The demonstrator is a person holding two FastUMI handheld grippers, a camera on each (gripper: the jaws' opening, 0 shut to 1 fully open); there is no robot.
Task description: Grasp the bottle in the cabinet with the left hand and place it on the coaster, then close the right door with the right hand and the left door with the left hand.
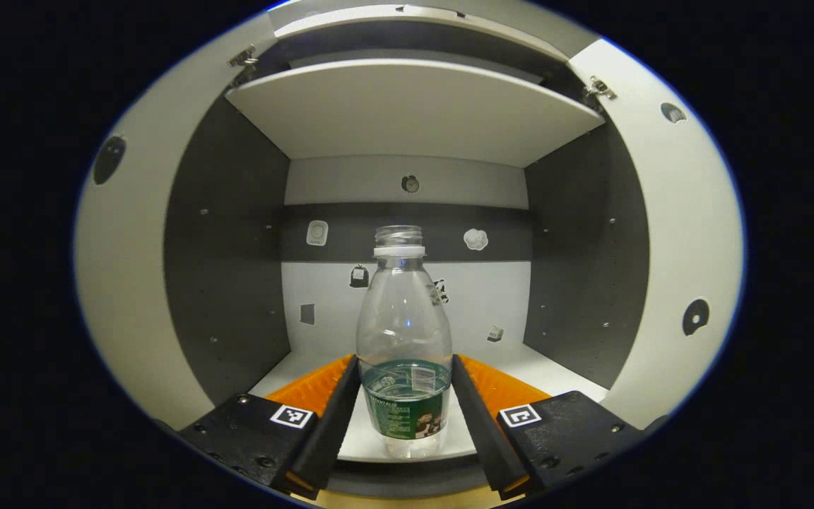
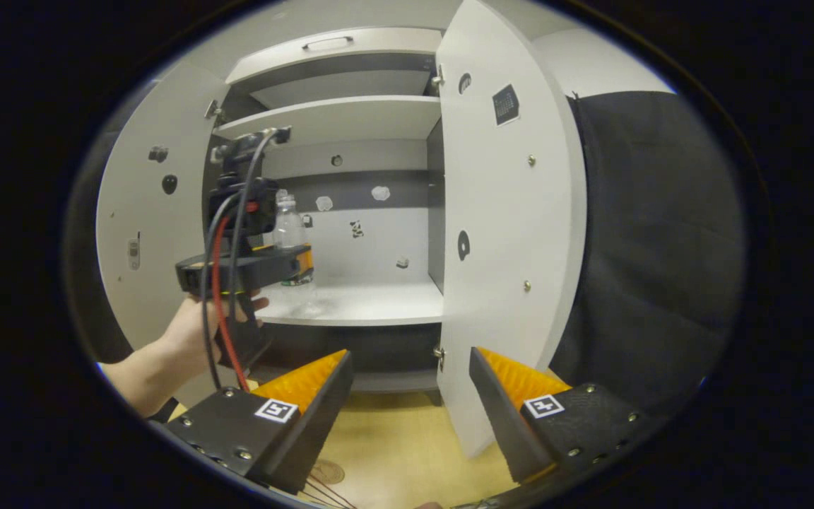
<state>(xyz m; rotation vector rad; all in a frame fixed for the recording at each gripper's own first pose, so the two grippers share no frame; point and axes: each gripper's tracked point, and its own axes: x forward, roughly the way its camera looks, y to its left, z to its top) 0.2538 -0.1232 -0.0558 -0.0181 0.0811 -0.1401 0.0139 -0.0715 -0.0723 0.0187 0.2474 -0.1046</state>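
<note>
bottle green label unreadable | left gripper jaws gripping it | right gripper jaws apart

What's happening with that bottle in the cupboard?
A person is reaching the left tool into the open cabinet. Its fingers sit on either side of the clear bottle standing on the shelf, about to grab it. The right tool waits open outside, near the right door. Both doors are open.
</note>
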